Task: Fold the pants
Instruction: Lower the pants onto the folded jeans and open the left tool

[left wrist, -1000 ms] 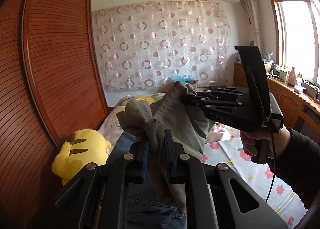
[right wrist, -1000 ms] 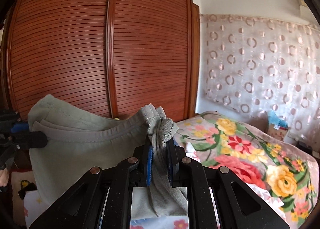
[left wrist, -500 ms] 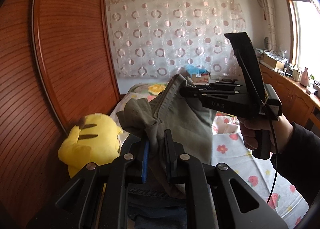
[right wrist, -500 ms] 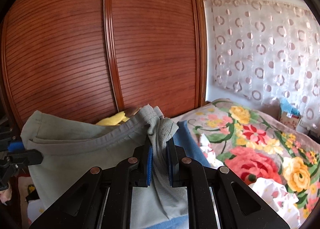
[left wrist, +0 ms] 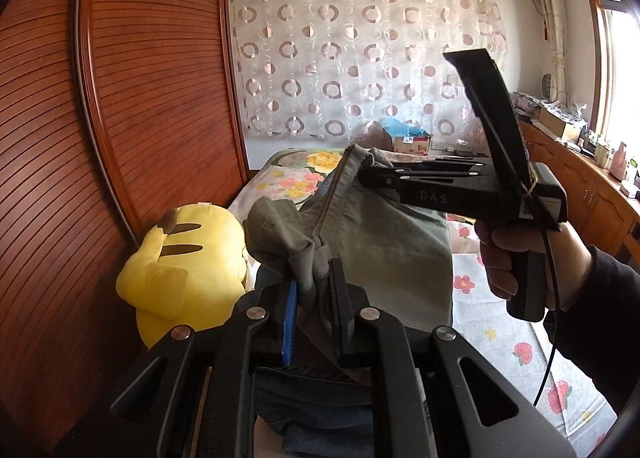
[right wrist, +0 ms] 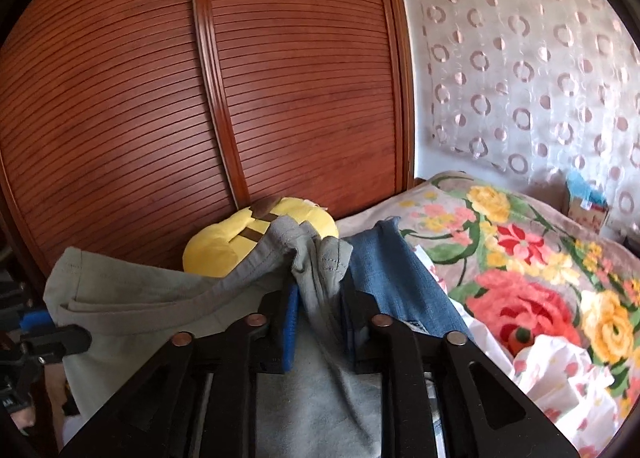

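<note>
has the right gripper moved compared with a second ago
Yes. In the left wrist view, the right gripper has dropped against the circle-patterned curtain, jaws opening around the pants.

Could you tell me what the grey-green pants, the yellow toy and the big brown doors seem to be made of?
Grey-green pants: soft matte woven cloth, probably cotton; it bunches and shows stitched seams. Yellow toy: plush fabric, fuzzy and rounded as if stuffed. Brown doors: wood or wood veneer, reddish with a slight sheen and fine horizontal slats; which one cannot be told.

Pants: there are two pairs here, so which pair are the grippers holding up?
The grey-green pants, pinched by the left gripper and hanging between the right gripper's opening jaws. The blue jeans lie on the bed underneath.
</note>
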The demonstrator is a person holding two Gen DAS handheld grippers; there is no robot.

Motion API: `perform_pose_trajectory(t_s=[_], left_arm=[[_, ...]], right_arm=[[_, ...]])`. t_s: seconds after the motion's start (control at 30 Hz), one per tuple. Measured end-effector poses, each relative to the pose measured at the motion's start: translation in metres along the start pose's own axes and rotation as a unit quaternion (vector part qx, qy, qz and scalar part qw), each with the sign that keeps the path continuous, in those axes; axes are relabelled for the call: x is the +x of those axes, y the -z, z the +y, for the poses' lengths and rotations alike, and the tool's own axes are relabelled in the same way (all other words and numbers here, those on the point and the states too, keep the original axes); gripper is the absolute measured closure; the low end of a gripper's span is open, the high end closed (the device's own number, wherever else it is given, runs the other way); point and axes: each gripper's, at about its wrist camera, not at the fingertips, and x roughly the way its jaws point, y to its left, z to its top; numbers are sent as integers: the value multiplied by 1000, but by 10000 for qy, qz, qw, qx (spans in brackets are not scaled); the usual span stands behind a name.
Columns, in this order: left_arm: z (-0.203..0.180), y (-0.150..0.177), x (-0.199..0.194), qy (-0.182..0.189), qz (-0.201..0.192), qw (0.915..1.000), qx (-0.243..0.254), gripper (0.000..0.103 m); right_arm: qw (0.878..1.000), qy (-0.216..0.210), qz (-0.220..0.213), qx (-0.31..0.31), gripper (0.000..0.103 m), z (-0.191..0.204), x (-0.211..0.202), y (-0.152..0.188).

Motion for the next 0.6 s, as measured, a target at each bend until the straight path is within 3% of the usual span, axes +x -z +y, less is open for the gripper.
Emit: perform_pose_trajectory(t_s=[0.07, 0.3, 0.4, 0.6], left_arm=[[1, 0, 1, 19, 4, 10000, -5, 88], [8, 0, -5, 134, 11, 9998, -153, 88], [7, -1, -7, 135, -7, 9998, -158, 82], [4, -2, -8, 134, -127, 9998, -119, 56]], right_arm=[[9999, -60, -115, 67, 63, -2, -6, -2], [9992, -207, -327, 113, 61, -5, -35, 0], [9995, -206, -239, -97, 61, -1, -42, 10], [9989, -156, 44, -439, 63, -1, -29, 16]])
